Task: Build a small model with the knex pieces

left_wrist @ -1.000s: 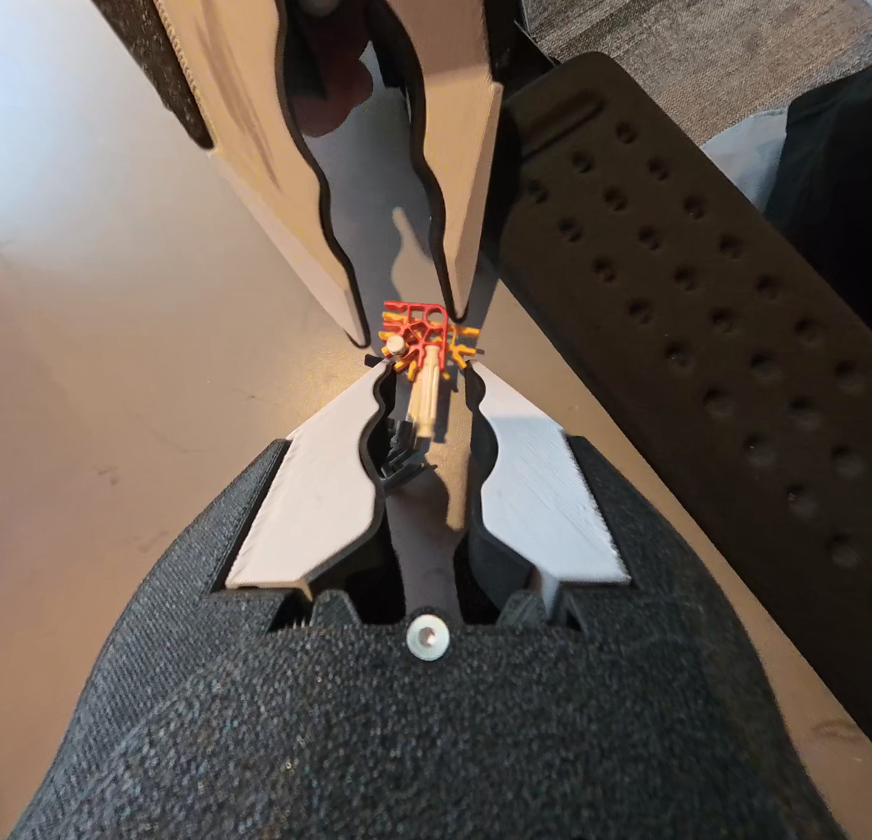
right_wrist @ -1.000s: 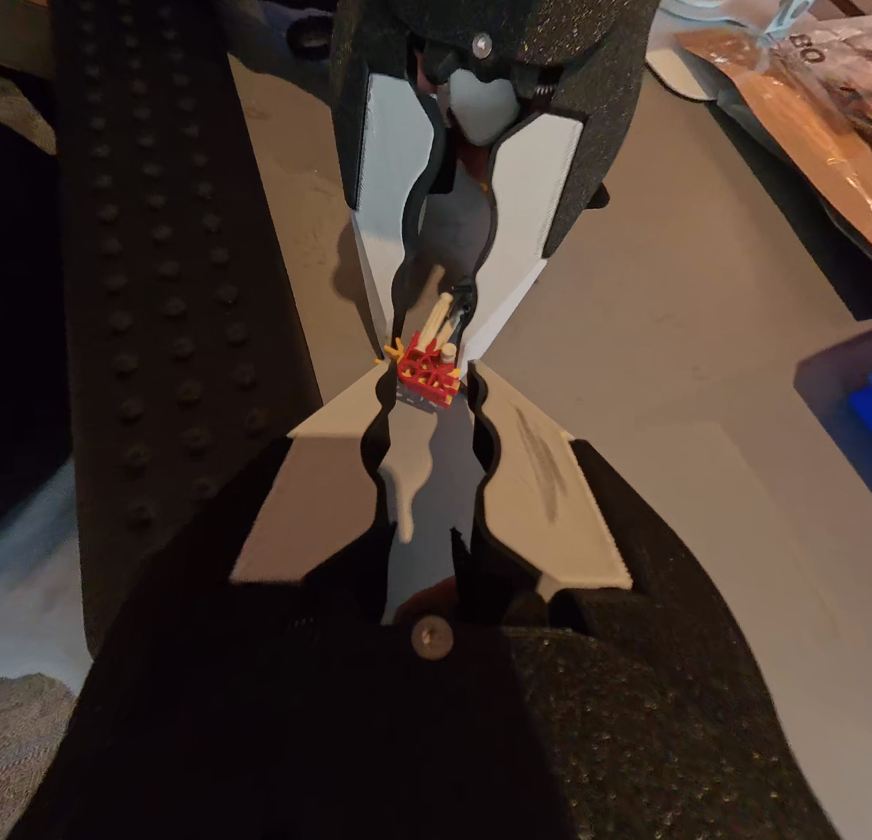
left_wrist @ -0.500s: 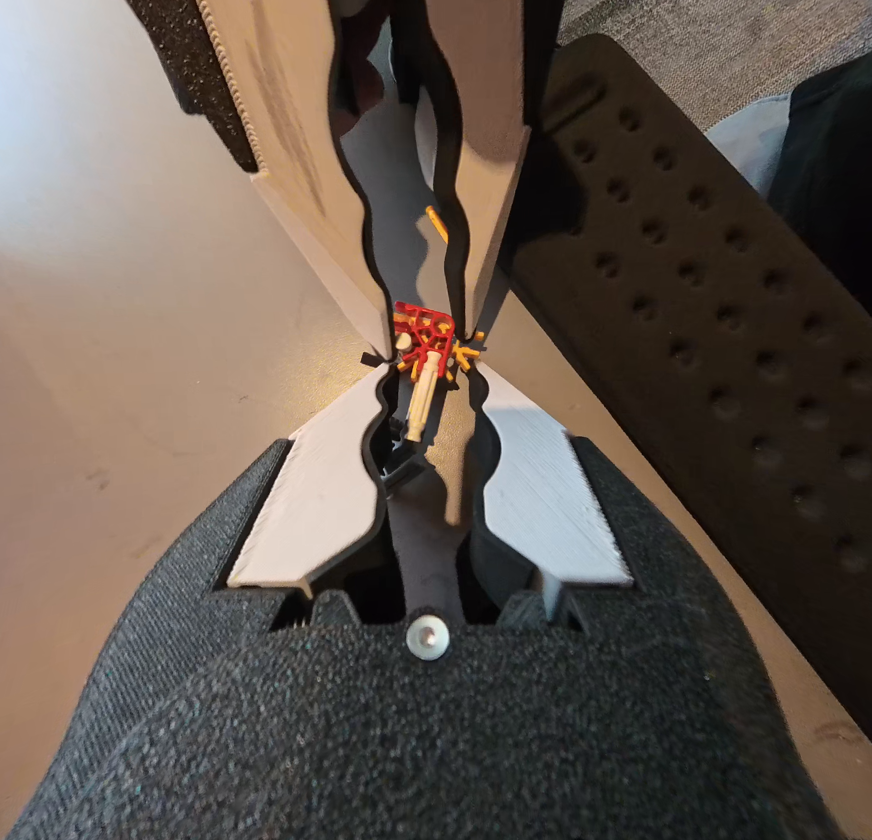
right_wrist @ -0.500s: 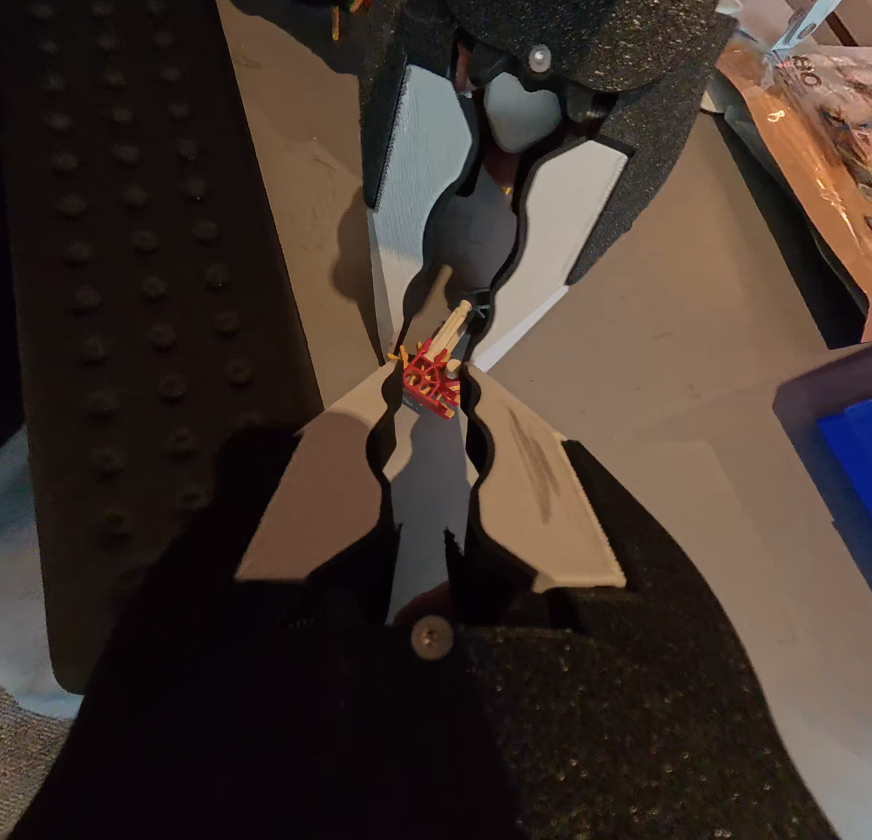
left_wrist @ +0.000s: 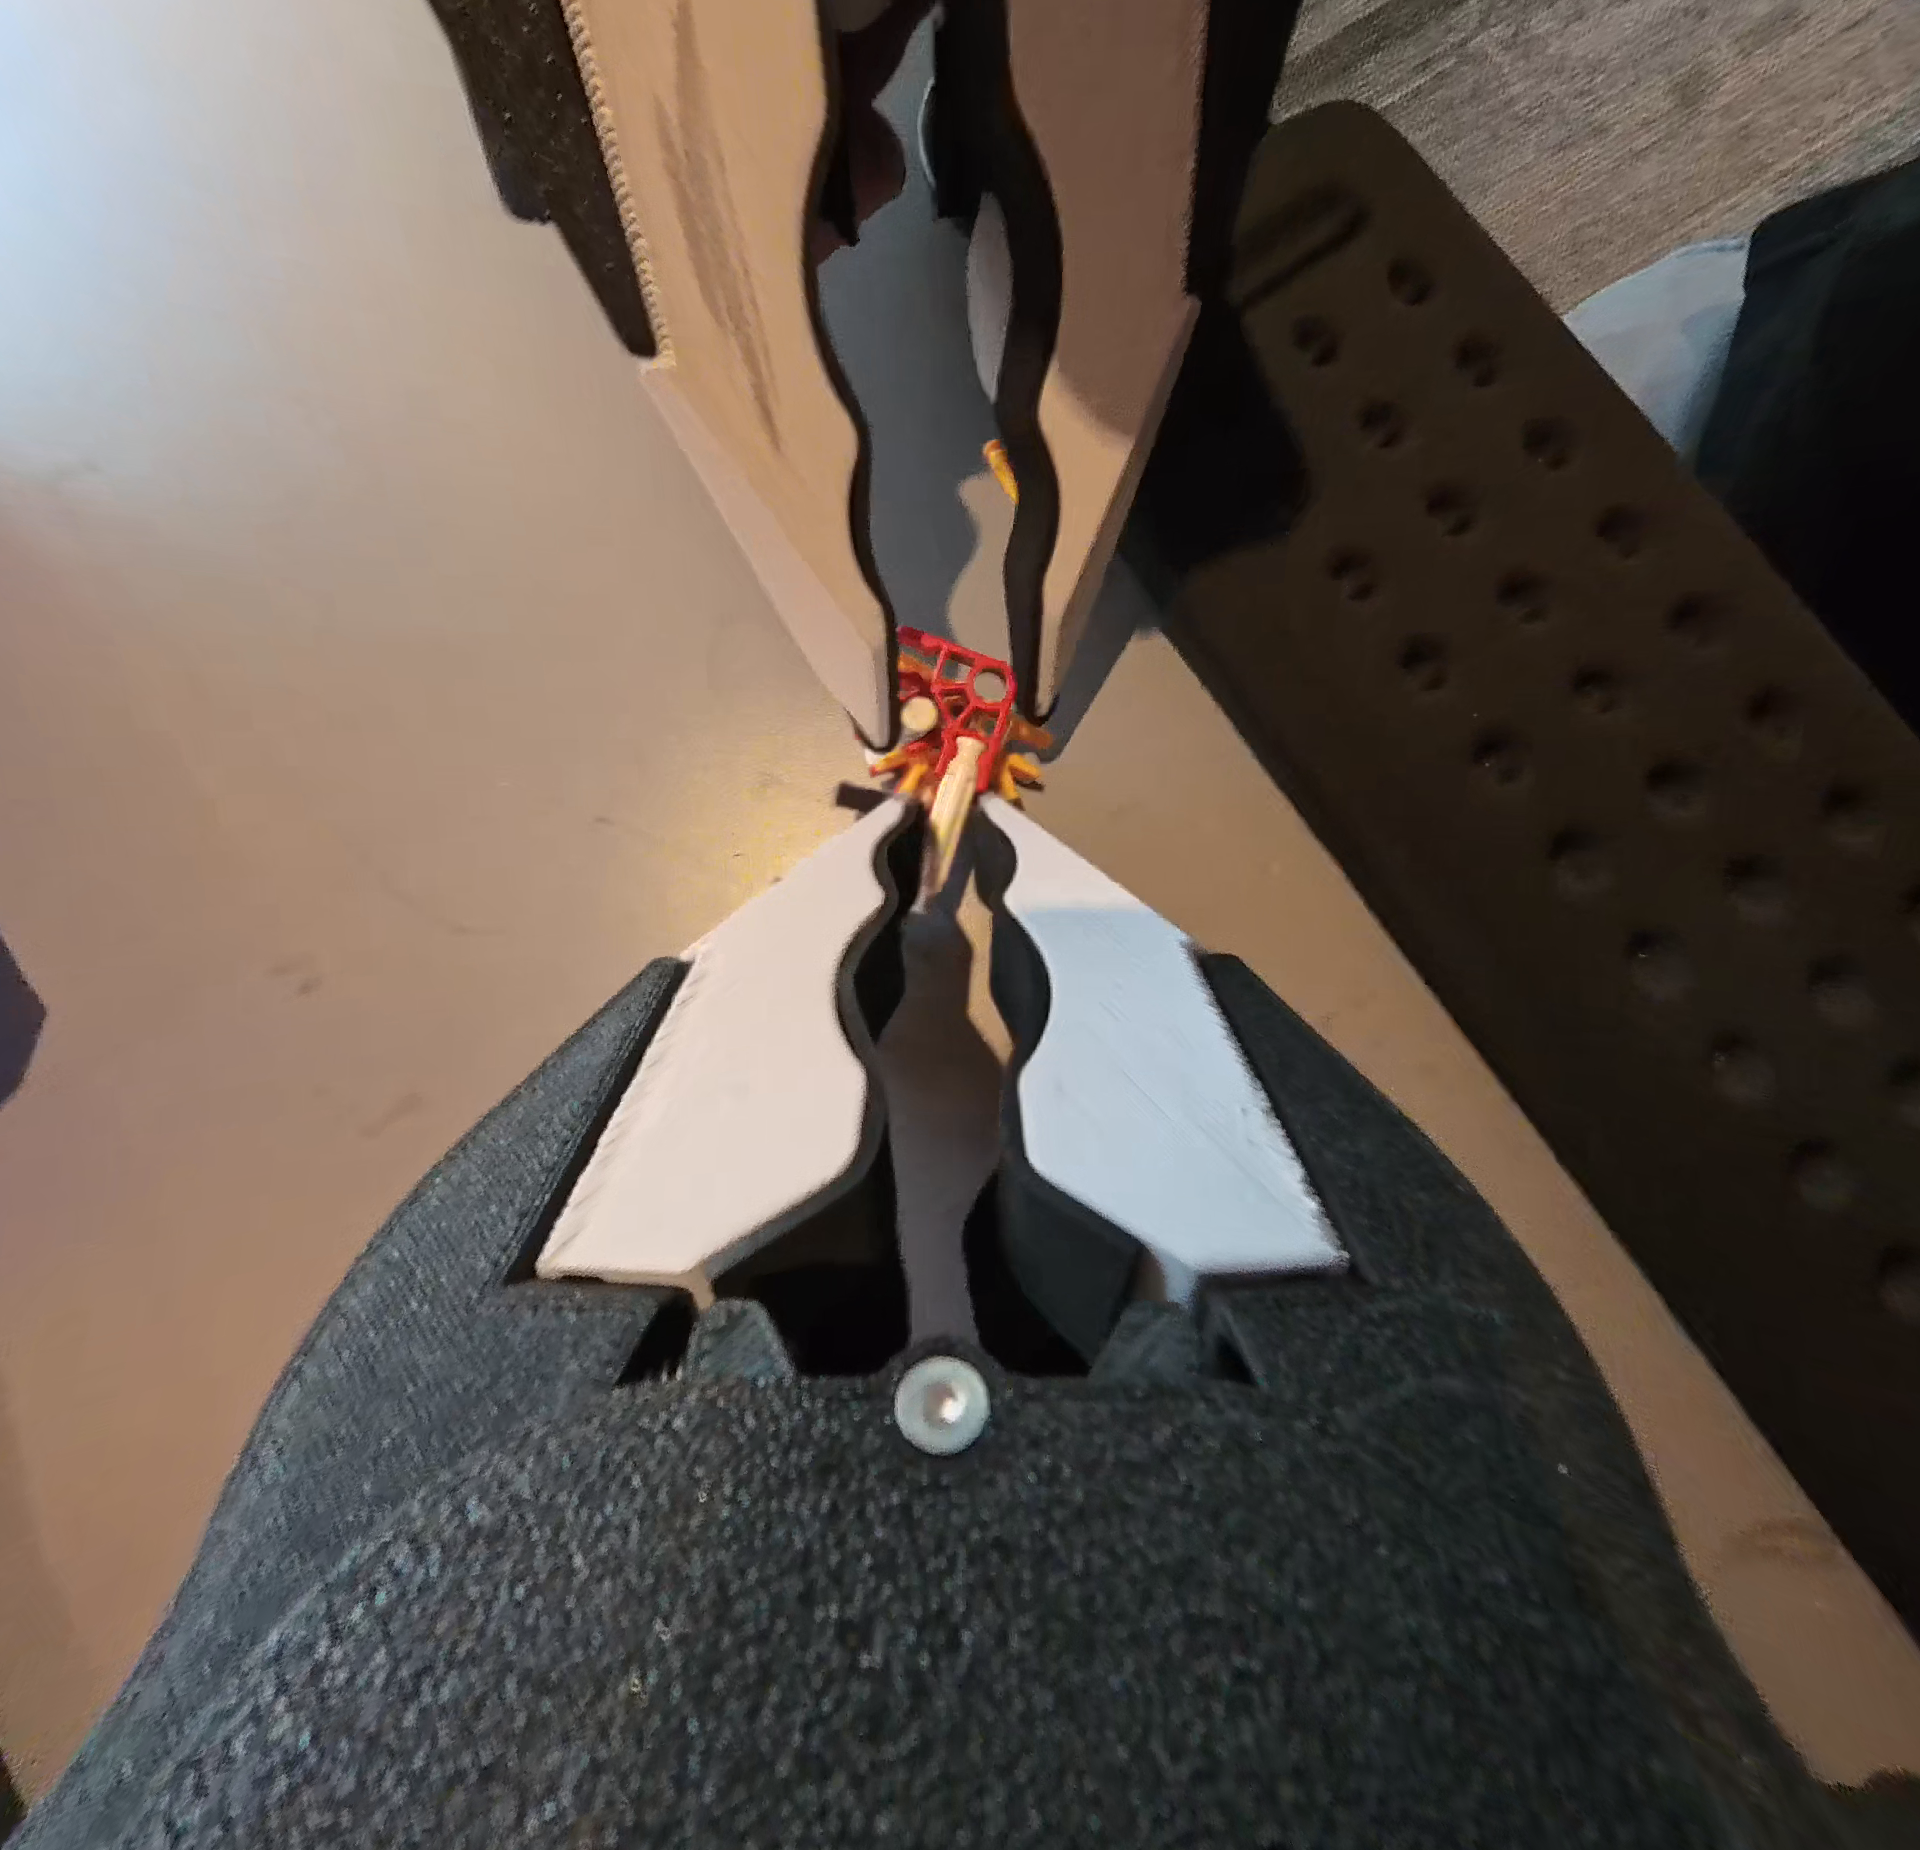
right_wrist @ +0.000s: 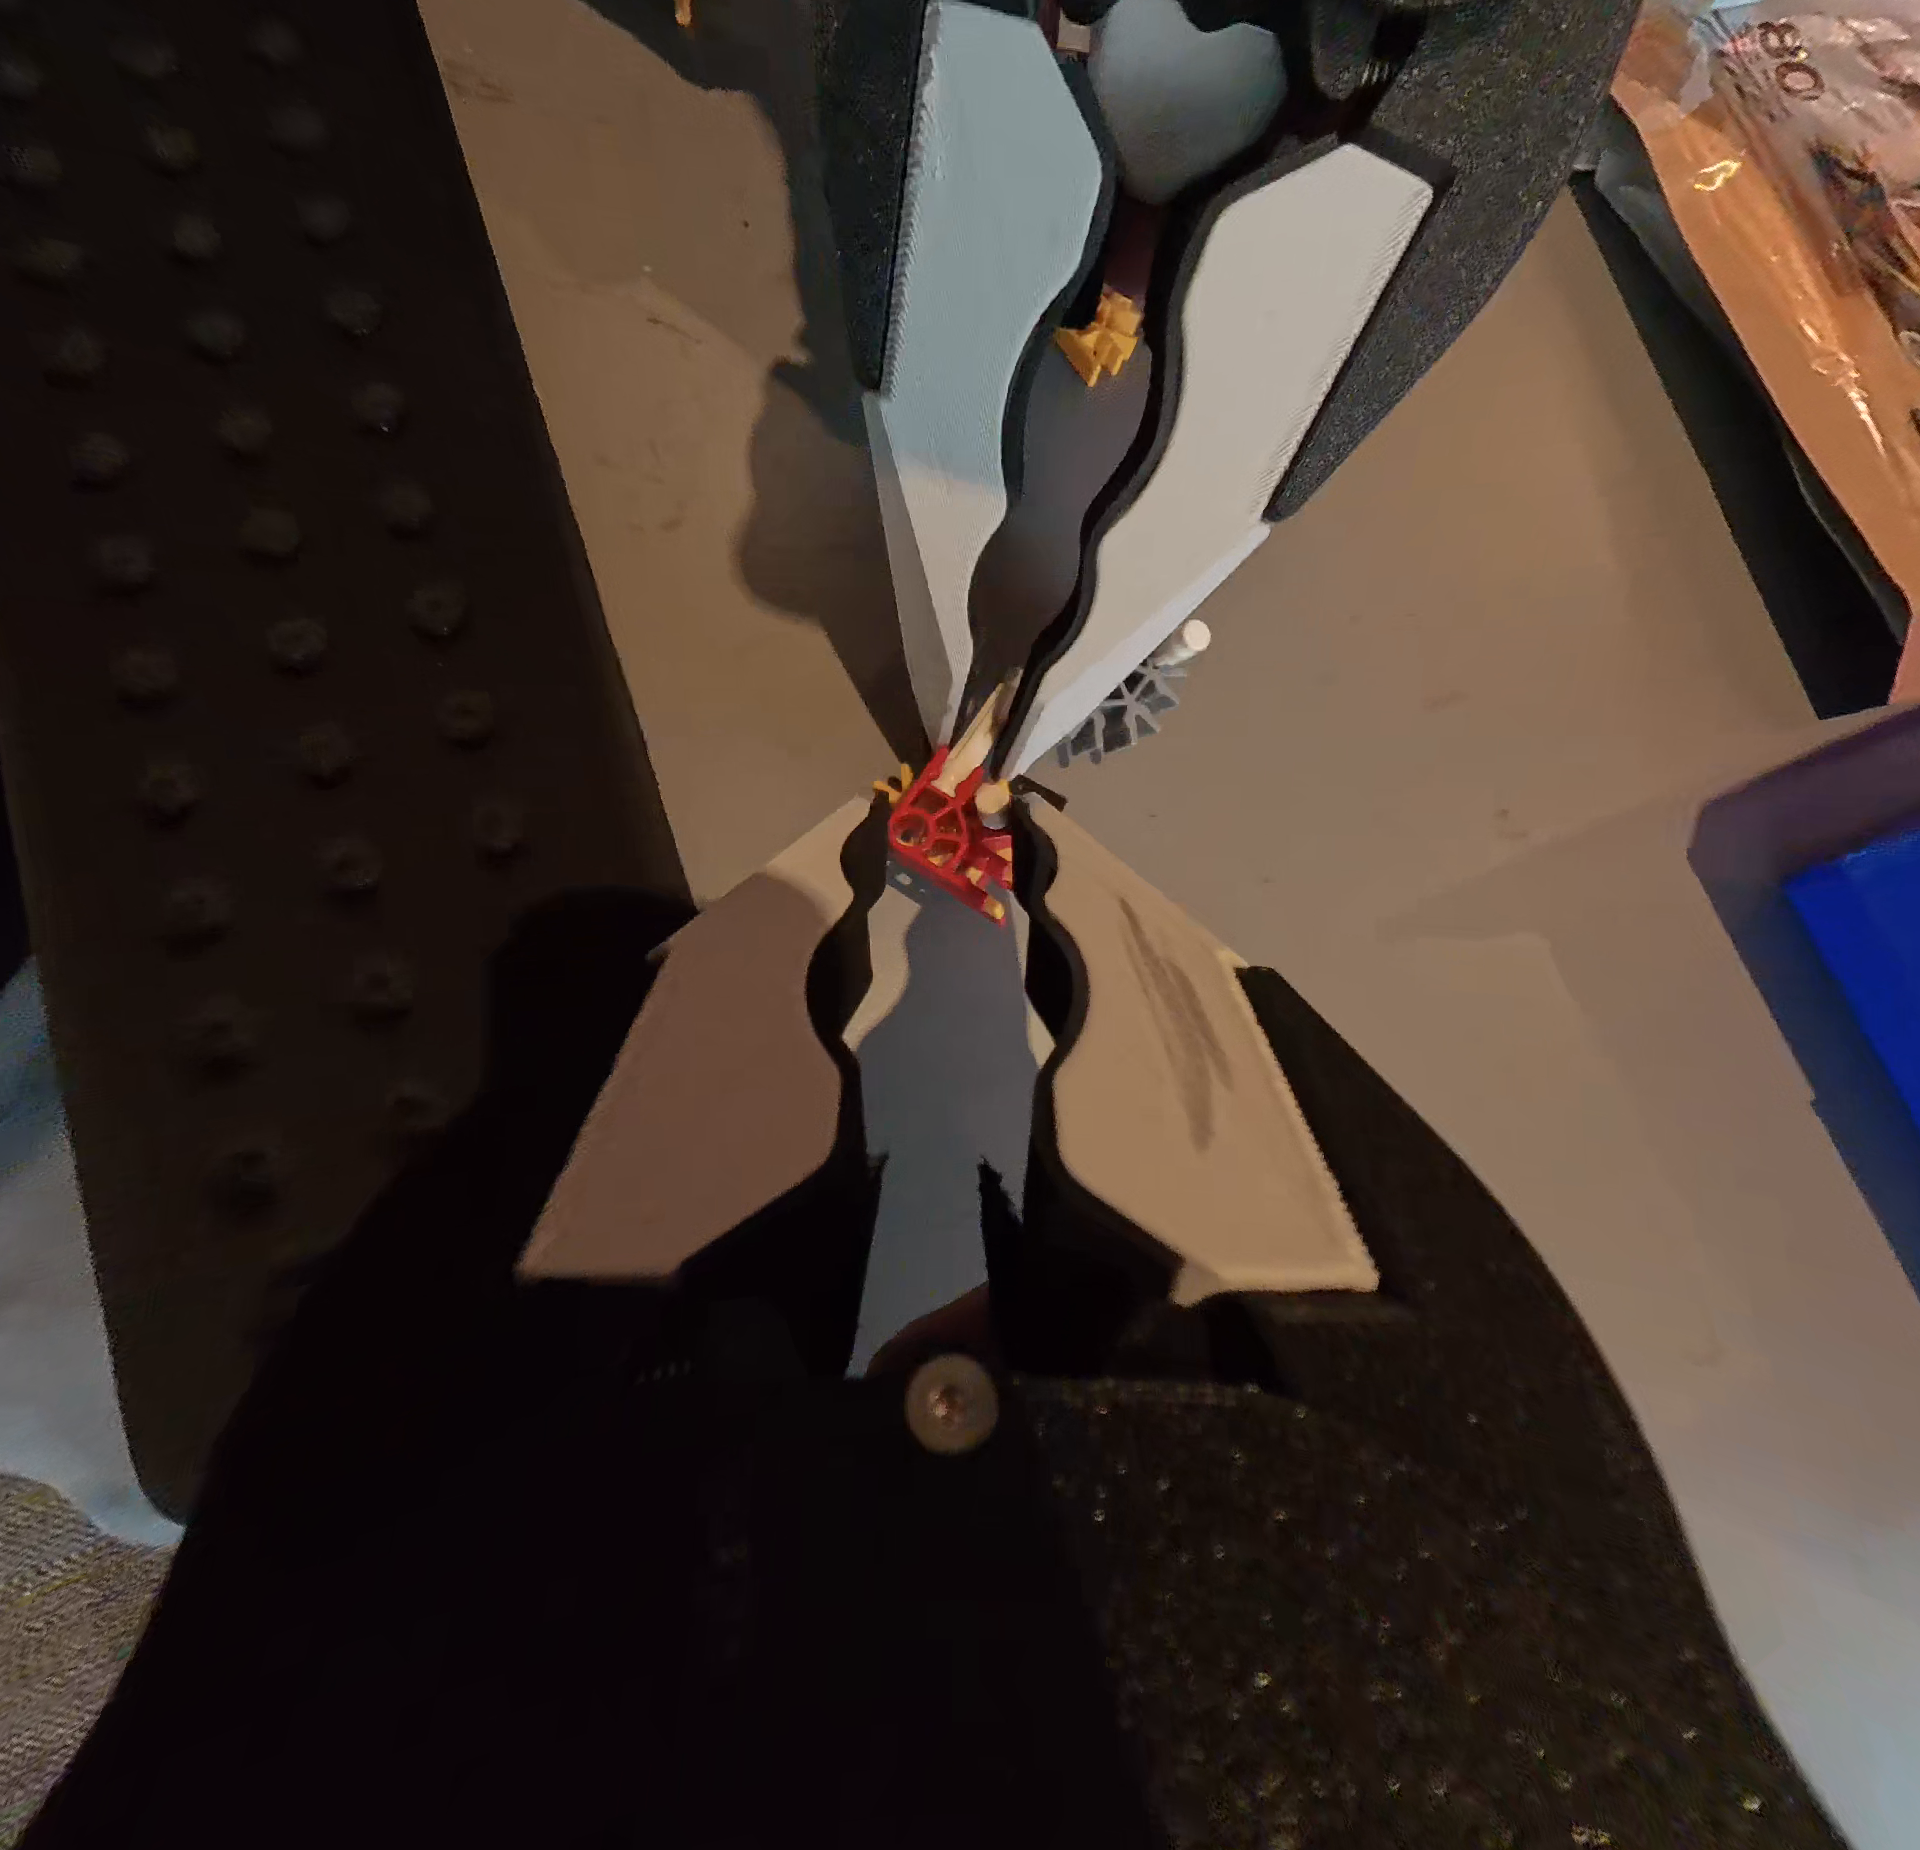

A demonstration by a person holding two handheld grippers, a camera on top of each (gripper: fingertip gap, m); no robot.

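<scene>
A small toy assembly hangs between my two grippers above the table: a red lattice connector [left_wrist: 961, 694] with orange-yellow pieces [left_wrist: 1023, 735] and a cream rod [left_wrist: 951, 803] plugged into it. My left gripper [left_wrist: 951, 813] is shut on the cream rod. My right gripper [left_wrist: 961, 725] comes in from the top of the left wrist view and is shut on the red connector. In the right wrist view my right gripper [right_wrist: 948, 829] pinches the red connector [right_wrist: 940, 844], and my left gripper [right_wrist: 971, 756] meets it tip to tip with the rod [right_wrist: 977, 740].
A grey snowflake connector with a white rod [right_wrist: 1127, 720] shows just behind the left gripper's finger. A yellow piece [right_wrist: 1101, 346] and an orange rod [left_wrist: 997, 465] lie on the table [left_wrist: 312, 761]. A black perforated slab [left_wrist: 1558, 657] runs along the table edge. A blue box [right_wrist: 1849, 969] and plastic bags [right_wrist: 1766, 190] stand at the right. Only a small space, under 4 cm, lies between the two pairs of fingers.
My left gripper's fingers have closed in tighter on the cream rod. The dark connector seen between them earlier no longer shows there. Both grippers stay joined at the red connector.
</scene>
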